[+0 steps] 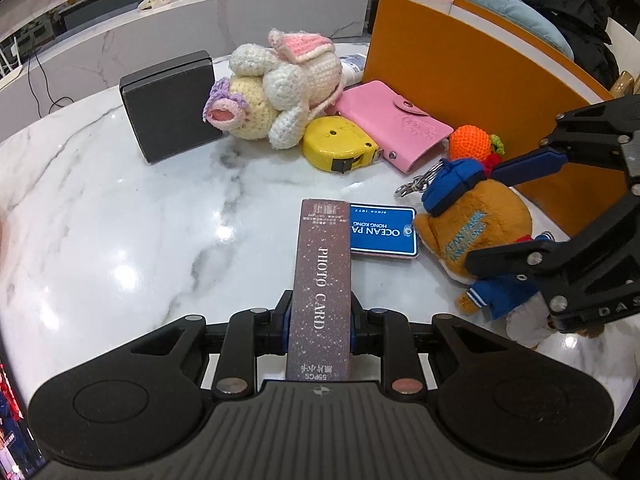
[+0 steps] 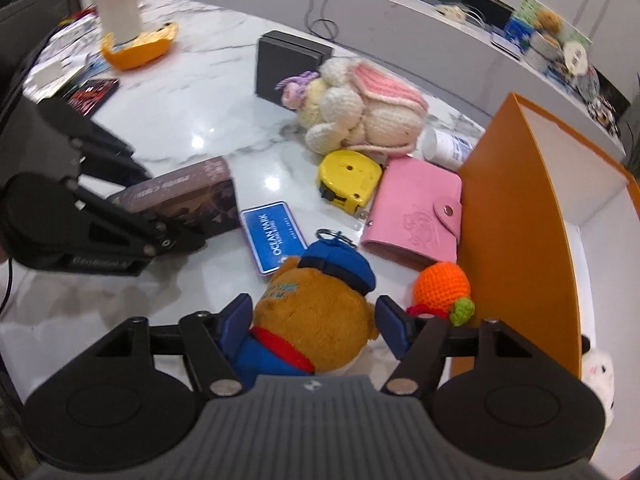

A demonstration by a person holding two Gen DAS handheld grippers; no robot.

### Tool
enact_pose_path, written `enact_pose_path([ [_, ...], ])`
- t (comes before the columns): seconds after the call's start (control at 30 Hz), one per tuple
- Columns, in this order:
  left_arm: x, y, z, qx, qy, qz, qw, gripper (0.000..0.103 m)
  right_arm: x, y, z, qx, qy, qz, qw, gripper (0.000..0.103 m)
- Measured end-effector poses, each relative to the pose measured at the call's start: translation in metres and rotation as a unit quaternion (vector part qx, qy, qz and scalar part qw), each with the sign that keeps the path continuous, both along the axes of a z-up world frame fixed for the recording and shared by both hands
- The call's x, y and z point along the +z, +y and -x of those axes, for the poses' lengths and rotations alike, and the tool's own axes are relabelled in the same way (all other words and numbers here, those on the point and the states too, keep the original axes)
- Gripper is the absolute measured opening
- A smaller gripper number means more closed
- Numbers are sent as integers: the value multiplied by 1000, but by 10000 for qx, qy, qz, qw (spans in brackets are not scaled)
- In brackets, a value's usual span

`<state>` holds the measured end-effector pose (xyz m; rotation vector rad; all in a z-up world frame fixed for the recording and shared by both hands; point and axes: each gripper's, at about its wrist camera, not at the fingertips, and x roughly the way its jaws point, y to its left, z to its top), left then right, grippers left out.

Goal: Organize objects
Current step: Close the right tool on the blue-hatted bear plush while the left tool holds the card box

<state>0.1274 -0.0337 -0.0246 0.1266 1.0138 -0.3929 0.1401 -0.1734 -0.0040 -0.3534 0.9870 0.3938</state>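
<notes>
My left gripper (image 1: 320, 320) is shut on a brown box marked PHOTO CARD (image 1: 322, 264), held just above the marble table (image 1: 120, 220); in the right wrist view the same box (image 2: 188, 196) sits in that gripper (image 2: 176, 236) at the left. A brown plush bear (image 2: 316, 308) in a blue cap and jacket lies between the fingers of my right gripper (image 2: 314, 320). The jaws stand apart around it, with a small gap at the right pad. A blue Ocean Park card (image 1: 384, 232) lies flat beside the bear (image 1: 476, 224).
A tall orange box (image 2: 516, 208) with a white inside stands on the right. Before it lie a pink wallet (image 2: 412, 216), a yellow tape measure (image 2: 348, 180), an orange crochet fruit (image 2: 440, 284), a crochet bunny (image 2: 360, 112), a white bottle (image 2: 448, 146) and a dark grey box (image 2: 288, 64).
</notes>
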Motion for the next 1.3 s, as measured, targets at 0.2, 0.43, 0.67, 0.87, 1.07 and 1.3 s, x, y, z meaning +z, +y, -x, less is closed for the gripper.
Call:
enact_pose_path([
  [0.2,0,-5,2,-84,-86,-167,9998,28,-8,-7,-9,-270,271,-297,9988,71],
  [0.43,1,-6,1,-93,-135,-215,9996,28,-10,-7,-10,-296,376,-381,9981,66],
  [0.67,1,-10,3,-102,-213,-341,9991,28,-18,-7,-11,-409,470,-452,9970,67],
  [0.87,0,-7,6,-20,-236,-304,9993,28,-19,-8,-14,-539,555,-649,9949,58],
  [1.07,3,-1,17,-65,-149,-409,9990,27,-15,-13,-9,-643,468,-664,9946,56],
  [1.3,21,-1,19,140,-200,-417,9988,27,18,-30,-7,-750,145,-1032,9917,57],
])
